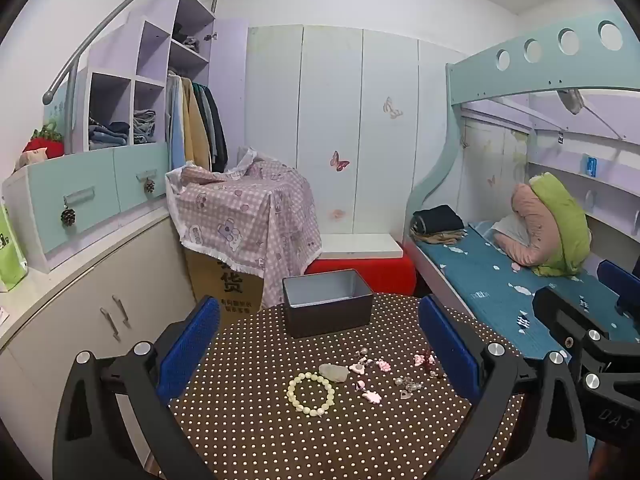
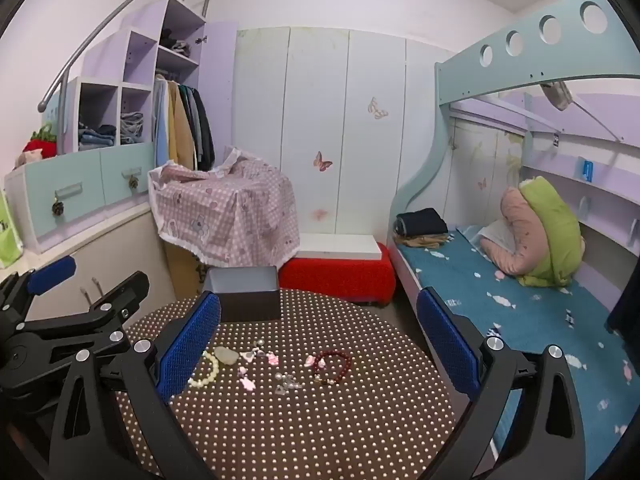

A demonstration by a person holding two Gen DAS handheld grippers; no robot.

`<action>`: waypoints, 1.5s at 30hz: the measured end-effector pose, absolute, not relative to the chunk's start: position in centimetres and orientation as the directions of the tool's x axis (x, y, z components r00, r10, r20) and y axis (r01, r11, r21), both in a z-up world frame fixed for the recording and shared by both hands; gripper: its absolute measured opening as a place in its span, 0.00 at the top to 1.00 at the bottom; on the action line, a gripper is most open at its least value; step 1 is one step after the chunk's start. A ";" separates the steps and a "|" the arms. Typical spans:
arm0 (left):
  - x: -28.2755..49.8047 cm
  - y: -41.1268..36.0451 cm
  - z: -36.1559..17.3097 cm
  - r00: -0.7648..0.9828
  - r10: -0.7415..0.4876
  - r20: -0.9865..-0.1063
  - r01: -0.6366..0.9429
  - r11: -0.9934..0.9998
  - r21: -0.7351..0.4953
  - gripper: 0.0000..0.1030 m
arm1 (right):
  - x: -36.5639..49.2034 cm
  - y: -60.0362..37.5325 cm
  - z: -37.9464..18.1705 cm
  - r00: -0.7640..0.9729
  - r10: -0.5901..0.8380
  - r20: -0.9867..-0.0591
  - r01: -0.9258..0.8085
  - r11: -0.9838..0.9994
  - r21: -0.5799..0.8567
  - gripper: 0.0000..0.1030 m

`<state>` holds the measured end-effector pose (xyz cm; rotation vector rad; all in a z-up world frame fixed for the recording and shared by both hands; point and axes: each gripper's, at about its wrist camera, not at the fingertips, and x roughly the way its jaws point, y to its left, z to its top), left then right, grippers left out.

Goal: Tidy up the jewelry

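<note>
Two bracelets (image 2: 332,367), one box (image 1: 327,303); jaws of both grippers (image 1: 320,344) wide apart, empty.

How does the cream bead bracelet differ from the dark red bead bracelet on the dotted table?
The cream bracelet has larger, pale beads; the dark red bracelet has smaller, deep red ones. In the right wrist view the cream bracelet lies at the left end of the jewelry, the dark red bracelet at the right end. Both are closed loops lying flat on the dotted table, outside the box.
</note>
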<state>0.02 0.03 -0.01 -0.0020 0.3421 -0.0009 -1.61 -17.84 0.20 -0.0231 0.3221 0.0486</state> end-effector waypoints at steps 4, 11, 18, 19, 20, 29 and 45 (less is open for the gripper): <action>0.0 0.0 0.0 0.942 -0.003 -0.335 0.003 1.000 0.000 0.07 | -1.6 -17.8 0.2 0.945 0.043 -0.323 -0.052 0.998 -0.018 0.07; 0.0 0.0 0.0 0.942 -0.003 -0.336 0.003 1.000 -0.001 0.07 | -1.7 -17.8 0.2 0.944 0.044 -0.327 -0.053 0.998 -0.017 0.07; 0.0 0.0 0.0 0.942 -0.003 -0.336 0.003 1.000 -0.001 0.07 | -1.7 -17.9 0.2 0.944 0.045 -0.328 -0.052 0.999 -0.015 0.07; 0.0 0.0 0.0 0.942 -0.004 -0.336 0.004 1.000 -0.001 0.07 | -1.7 -17.9 0.2 0.944 0.046 -0.327 -0.053 0.998 -0.014 0.07; 0.0 0.0 0.1 0.942 -0.004 -0.336 0.004 1.000 -0.001 0.07 | -1.7 -17.9 0.2 0.943 0.045 -0.328 -0.053 0.999 -0.013 0.07; 0.0 0.0 0.0 0.941 -0.003 -0.338 0.003 1.000 0.001 0.07 | -2.0 -18.4 0.1 0.942 0.048 -0.331 -0.054 0.998 -0.008 0.07; 0.1 0.0 0.1 0.941 -0.002 -0.339 0.003 1.000 0.001 0.07 | -1.5 -18.3 -0.3 0.940 0.050 -0.337 -0.054 0.999 -0.003 0.07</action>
